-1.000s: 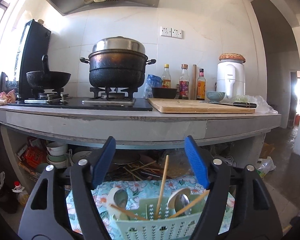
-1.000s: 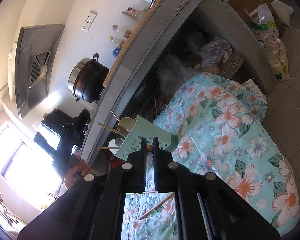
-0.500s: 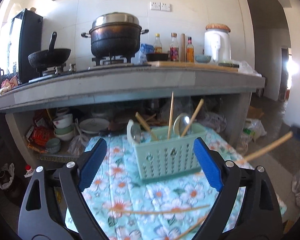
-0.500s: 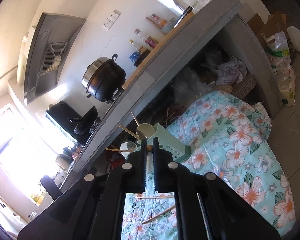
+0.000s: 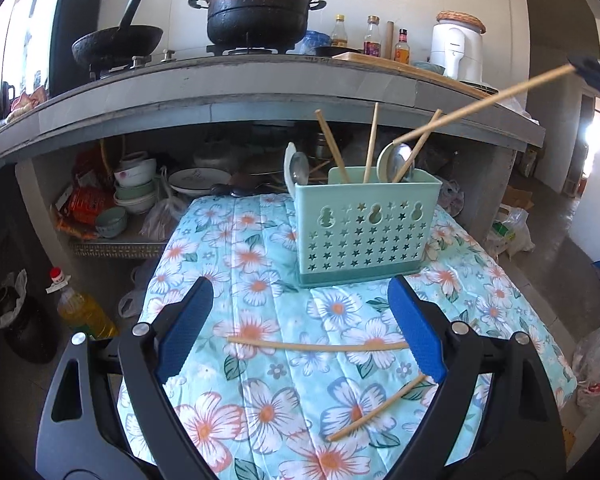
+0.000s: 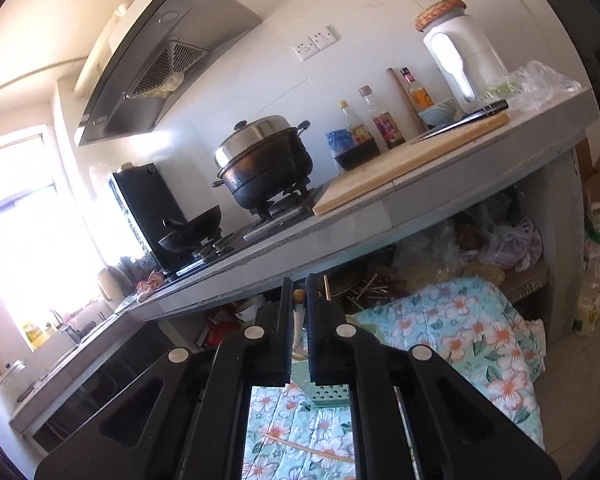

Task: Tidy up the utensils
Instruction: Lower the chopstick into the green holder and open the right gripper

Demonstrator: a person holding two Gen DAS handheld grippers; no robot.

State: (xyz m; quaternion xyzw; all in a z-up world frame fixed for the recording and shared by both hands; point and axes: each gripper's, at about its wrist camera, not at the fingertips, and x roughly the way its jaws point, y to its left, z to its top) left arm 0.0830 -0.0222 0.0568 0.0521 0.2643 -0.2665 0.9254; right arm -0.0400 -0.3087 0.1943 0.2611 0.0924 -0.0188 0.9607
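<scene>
A mint-green utensil basket (image 5: pixel 364 224) stands on the floral cloth (image 5: pixel 260 272) and holds several chopsticks and two spoons. Two loose chopsticks lie on the cloth, one straight (image 5: pixel 318 345) and one slanted (image 5: pixel 376 407). My left gripper (image 5: pixel 300 332) is open and empty, low over the cloth, just short of the straight chopstick. My right gripper (image 6: pixel 299 300) is shut on a chopstick (image 5: pixel 484 101); in the left wrist view it enters from the upper right with its tip just above the basket's right end. The basket's corner (image 6: pixel 330 394) shows under the right gripper.
A grey kitchen counter (image 5: pixel 260 88) runs behind the cloth with a black pot (image 5: pixel 260 8), a wok (image 5: pixel 116 42), bottles and a cutting board (image 6: pixel 408 160). Bowls and plates (image 5: pixel 136 192) sit on the shelf under it. An oil bottle (image 5: pixel 80 308) stands on the floor at left.
The left gripper has pulled back and tilted down, so the basket and loose chopsticks now show in front of it. The right gripper has swung its held chopstick up over the basket.
</scene>
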